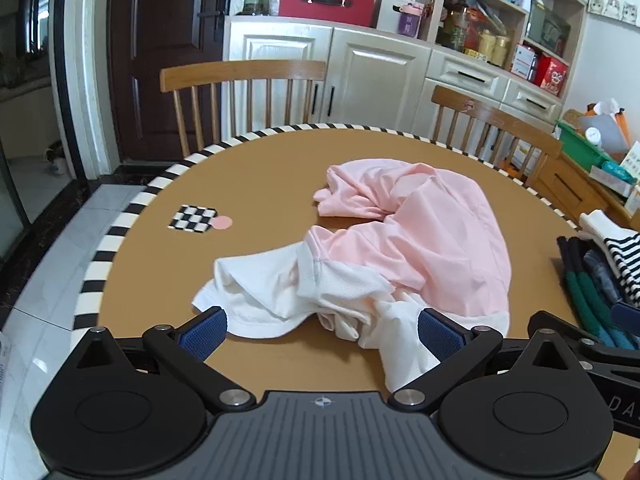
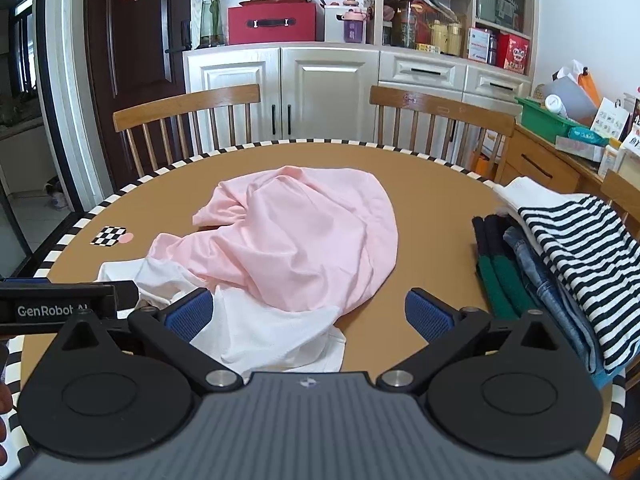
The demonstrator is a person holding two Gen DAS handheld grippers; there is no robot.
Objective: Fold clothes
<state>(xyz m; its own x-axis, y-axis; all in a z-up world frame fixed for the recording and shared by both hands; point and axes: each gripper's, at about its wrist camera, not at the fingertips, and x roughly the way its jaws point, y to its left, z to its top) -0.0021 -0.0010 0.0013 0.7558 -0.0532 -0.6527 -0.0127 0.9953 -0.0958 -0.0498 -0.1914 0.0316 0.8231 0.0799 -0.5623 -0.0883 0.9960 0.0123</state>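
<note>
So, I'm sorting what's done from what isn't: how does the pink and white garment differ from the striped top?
The pink and white garment lies crumpled mid-table, alone; the striped top lies fairly flat atop the clothes pile at the table's right edge. One is plain pink and white, the other black-and-white striped. Neither is gripped.

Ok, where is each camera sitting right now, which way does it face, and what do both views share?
Left wrist: on the left tool, looking along its open fingers at the pink-and-white garment on the table; the right tool's edge shows at right.
Right wrist: on the right tool, facing the same garment; the left tool's body shows at left.
Shared: garment, checkered marker, stacked clothes, chairs, cabinets.
</note>
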